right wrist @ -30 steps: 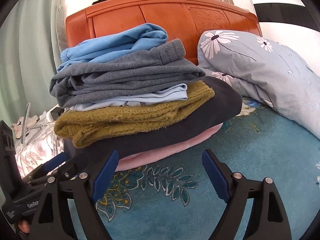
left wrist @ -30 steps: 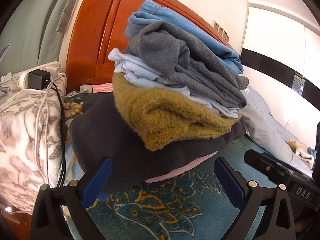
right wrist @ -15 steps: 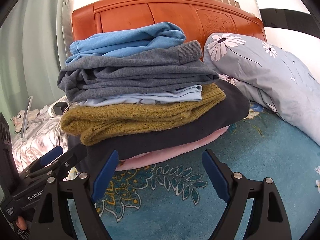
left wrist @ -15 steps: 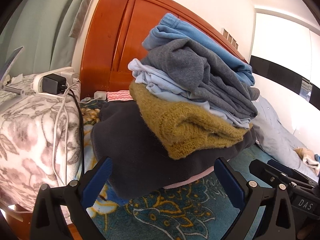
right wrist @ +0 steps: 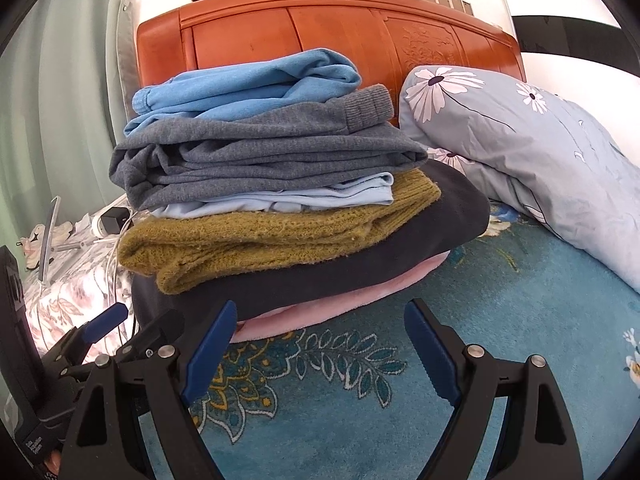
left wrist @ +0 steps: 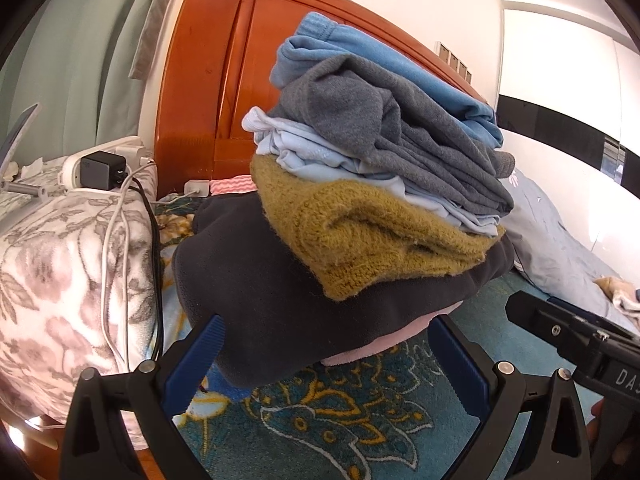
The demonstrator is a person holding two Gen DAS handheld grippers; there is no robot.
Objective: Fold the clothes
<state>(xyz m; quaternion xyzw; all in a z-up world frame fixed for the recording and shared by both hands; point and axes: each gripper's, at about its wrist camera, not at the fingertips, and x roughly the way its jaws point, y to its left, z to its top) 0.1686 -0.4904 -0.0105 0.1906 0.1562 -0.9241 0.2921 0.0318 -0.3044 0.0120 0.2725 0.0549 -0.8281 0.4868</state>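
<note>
Both grippers, left (left wrist: 326,356) and right (right wrist: 320,344), spread empty, now closer to the clothes stack (right wrist: 272,184) (dark bottom layer).

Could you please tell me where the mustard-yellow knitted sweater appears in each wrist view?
Left wrist: mustard sweater at centre, mid-stack, above the dark garment.
Right wrist: mustard sweater left of centre, same layer.
Shared landmark: orange wooden headboard behind the stack.

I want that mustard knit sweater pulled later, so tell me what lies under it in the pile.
Directly under the mustard knit sweater lies a dark charcoal garment, and beneath that a pink garment on the teal bedspread. Only the pink edge shows; anything further inside is covered.
</note>
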